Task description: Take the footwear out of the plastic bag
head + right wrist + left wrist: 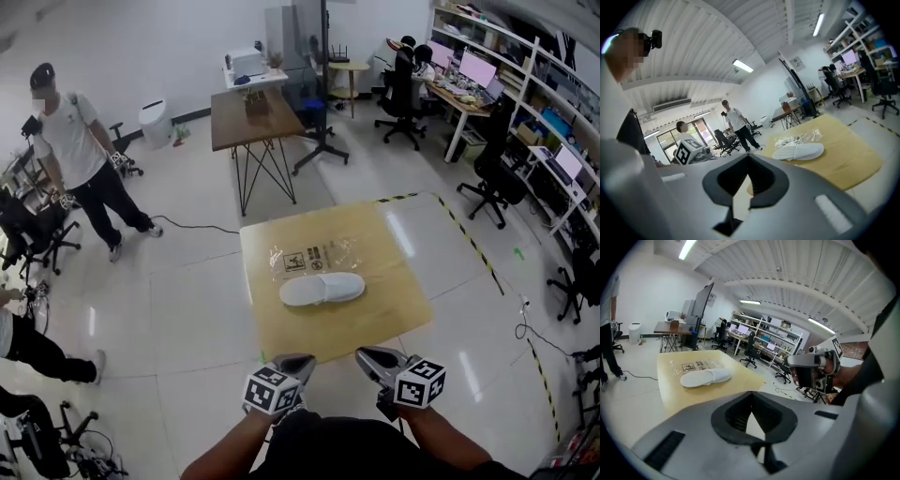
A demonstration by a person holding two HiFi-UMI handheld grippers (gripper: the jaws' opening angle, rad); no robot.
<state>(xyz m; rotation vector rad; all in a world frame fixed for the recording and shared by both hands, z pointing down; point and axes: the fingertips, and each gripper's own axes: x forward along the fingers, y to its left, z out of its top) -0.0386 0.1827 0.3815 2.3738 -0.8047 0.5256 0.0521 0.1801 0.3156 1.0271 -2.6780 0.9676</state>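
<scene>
The white footwear [322,289] lies bare at mid-frame on the table [375,323], with the empty plastic bag [309,256] flat just above it, so the job looks done. The left gripper [298,361] and right gripper [368,355] are at the bottom edge, jaws pressed together and holding nothing.

Slippers [322,289] on table [398,319], mid-top. Plastic bag [314,255] just behind, far side. Left gripper [302,360] and right gripper [366,355] side by side at near edge, apart from slippers.
</scene>
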